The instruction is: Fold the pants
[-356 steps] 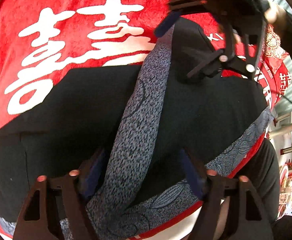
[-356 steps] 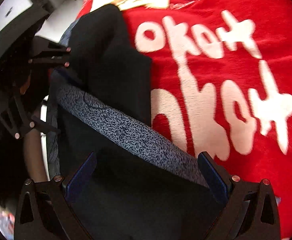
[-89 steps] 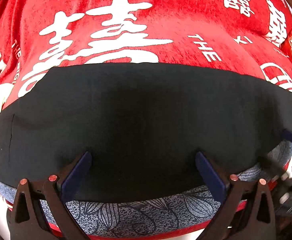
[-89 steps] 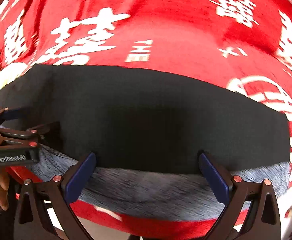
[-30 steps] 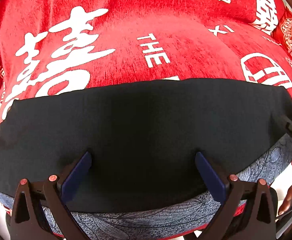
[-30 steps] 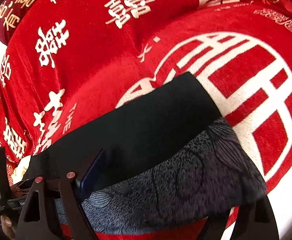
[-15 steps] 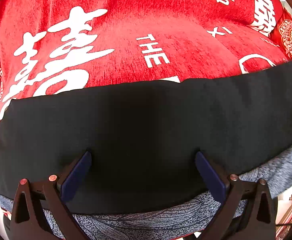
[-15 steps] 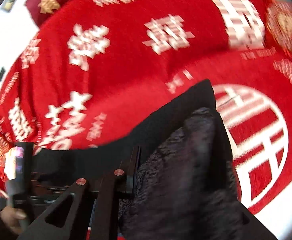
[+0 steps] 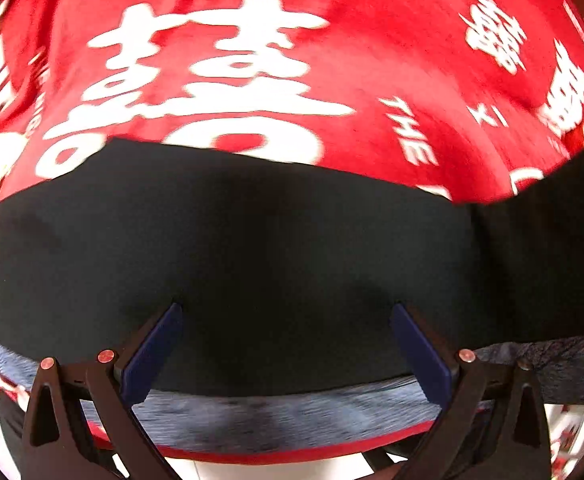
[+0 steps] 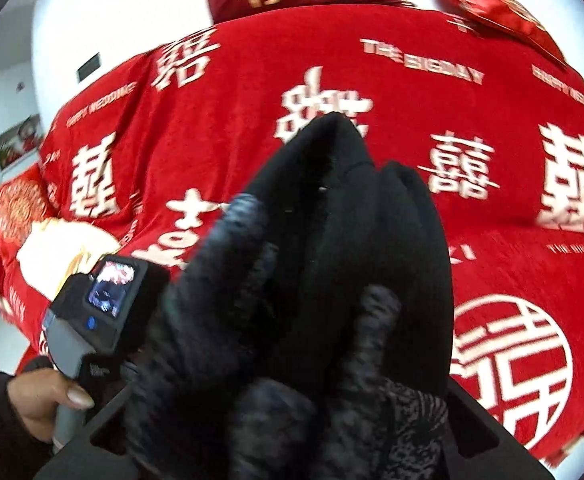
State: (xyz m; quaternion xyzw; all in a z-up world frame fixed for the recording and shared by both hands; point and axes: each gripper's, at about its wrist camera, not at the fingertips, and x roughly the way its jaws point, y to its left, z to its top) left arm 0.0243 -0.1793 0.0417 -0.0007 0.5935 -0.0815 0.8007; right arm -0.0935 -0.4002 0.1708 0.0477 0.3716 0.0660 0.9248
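Pants (image 9: 276, 248) lie across the near edge of the red bedspread (image 9: 371, 60), one end bunched and lifted in the clamped right gripper (image 10: 331, 380), left gripper (image 9: 288, 344) spread, touching or not unclear; bunched layers may slip, skewing the fold.

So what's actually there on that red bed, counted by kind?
Pants: 1, black with a grey patterned lining
Red bedspread: 1
Red cushions: 3 in view, at least
Handheld grippers: 2
Total: 7
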